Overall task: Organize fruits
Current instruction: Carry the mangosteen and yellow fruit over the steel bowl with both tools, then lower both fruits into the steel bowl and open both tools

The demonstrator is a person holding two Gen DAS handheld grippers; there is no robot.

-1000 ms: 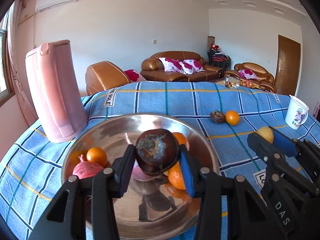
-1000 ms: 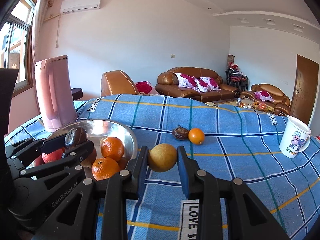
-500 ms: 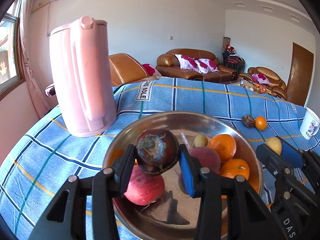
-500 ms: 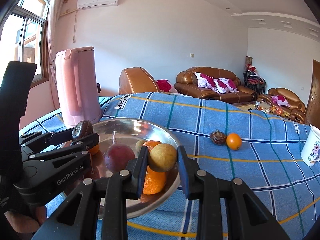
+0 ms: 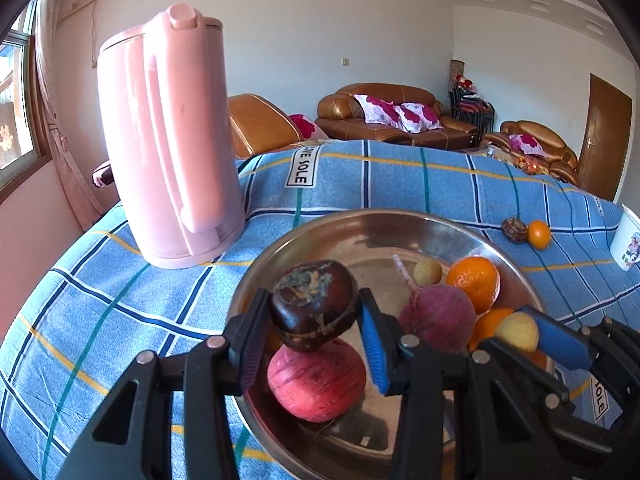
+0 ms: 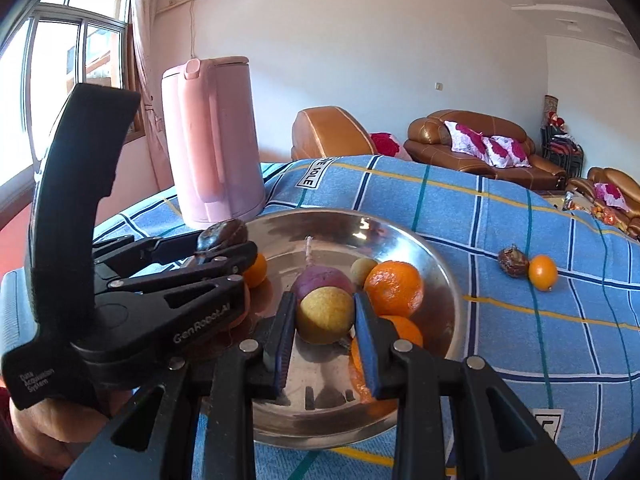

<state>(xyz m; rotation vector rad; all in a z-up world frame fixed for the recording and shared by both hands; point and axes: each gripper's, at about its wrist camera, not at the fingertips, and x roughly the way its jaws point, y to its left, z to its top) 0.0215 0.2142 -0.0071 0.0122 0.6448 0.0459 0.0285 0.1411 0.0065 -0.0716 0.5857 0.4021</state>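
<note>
One steel bowl [image 6: 448, 280] is shown on a blue checked cloth [image 6: 520, 320], beside one pink kettle [image 5: 168, 136]. Inside the bowl are counted three oranges, one of them [image 6: 394, 288] at the right wall, together with one red apple [image 5: 316, 384], one purple bulb [image 5: 438, 318] and one small yellowish fruit [image 5: 427, 272]. Outside it, one wrinkled brown fruit [image 6: 513, 261] and one small orange [image 6: 542, 272] lie touching on the cloth. One white cup [image 5: 628, 240] stands at the right edge. The left gripper [image 5: 314, 330] is closed narrowly on a dark brown fruit [image 5: 314, 304], held above the apple. The right gripper [image 6: 325, 322] is clamped on a yellow fruit [image 6: 325, 314], held over the bowl.
</note>
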